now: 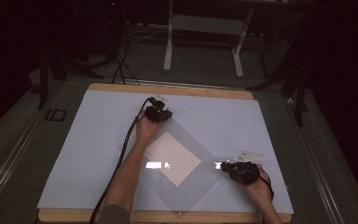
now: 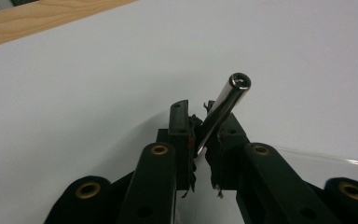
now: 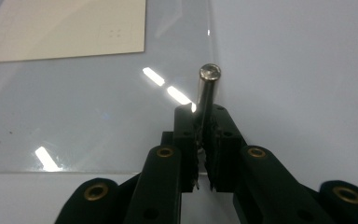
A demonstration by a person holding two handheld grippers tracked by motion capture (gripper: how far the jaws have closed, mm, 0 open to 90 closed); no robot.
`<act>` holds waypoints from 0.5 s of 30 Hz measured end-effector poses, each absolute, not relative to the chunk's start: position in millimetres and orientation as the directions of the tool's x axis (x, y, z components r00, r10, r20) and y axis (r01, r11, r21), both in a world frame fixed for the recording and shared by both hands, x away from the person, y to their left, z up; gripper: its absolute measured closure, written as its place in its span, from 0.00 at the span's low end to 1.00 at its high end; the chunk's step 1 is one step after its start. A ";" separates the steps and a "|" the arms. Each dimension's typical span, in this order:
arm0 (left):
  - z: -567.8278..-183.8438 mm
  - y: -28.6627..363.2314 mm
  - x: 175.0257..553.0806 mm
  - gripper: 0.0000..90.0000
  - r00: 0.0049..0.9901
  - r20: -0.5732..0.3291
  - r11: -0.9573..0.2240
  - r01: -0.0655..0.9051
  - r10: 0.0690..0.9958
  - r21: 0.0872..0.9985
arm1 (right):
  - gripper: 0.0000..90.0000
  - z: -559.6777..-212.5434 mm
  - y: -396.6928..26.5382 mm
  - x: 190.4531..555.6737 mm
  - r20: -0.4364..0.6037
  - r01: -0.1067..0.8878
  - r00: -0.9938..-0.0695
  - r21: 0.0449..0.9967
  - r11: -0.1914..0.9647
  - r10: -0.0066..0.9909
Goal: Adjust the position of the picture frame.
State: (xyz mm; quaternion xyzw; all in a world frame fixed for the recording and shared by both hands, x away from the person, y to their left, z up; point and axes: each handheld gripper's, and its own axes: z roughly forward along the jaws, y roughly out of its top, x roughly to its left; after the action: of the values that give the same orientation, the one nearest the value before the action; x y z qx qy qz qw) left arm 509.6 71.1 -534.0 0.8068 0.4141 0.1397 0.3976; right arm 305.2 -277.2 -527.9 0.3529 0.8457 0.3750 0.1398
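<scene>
At the near right of the surface (image 1: 98, 121), the right tongs (image 1: 227, 165) pinch a small metal rod (image 3: 208, 91) at the right corner of a clear sheet (image 1: 205, 175). A cream paper (image 1: 172, 158) lies under that sheet. Farther off, the left tongs (image 1: 161, 108) grip another metal rod (image 2: 223, 109), tilted, at the sheet's far corner.

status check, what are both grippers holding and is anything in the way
Left gripper shut on metal rod. Right gripper shut on second metal rod, over clear sheet. Nothing in the way.
</scene>
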 end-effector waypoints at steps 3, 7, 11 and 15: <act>-531.8 68.1 508.4 0.93 0.625 -0.057 -0.380 0.542 0.778 0.750 | 0.94 -527.5 -274.8 304.3 0.024 0.501 -0.696 0.732 0.461 0.718; -528.7 69.2 509.7 0.94 0.643 -0.039 -0.418 0.541 0.765 0.730 | 0.94 -526.7 -276.6 307.4 0.070 0.530 -0.687 0.729 0.433 0.724; -523.3 78.1 510.1 0.94 0.664 -0.043 -0.450 0.552 0.746 0.702 | 0.93 -523.5 -278.7 311.2 0.118 0.552 -0.675 0.735 0.392 0.729; -515.7 91.6 506.3 0.94 0.670 -0.045 -0.456 0.551 0.741 0.699 | 0.93 -516.1 -277.9 318.0 0.118 0.550 -0.666 0.745 0.377 0.737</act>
State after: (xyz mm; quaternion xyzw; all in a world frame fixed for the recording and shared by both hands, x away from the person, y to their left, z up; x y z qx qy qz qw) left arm 506.3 91.6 -515.7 0.8425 0.3835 0.1343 0.3535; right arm 318.0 -277.9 -516.1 0.3916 0.8215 0.3974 0.1174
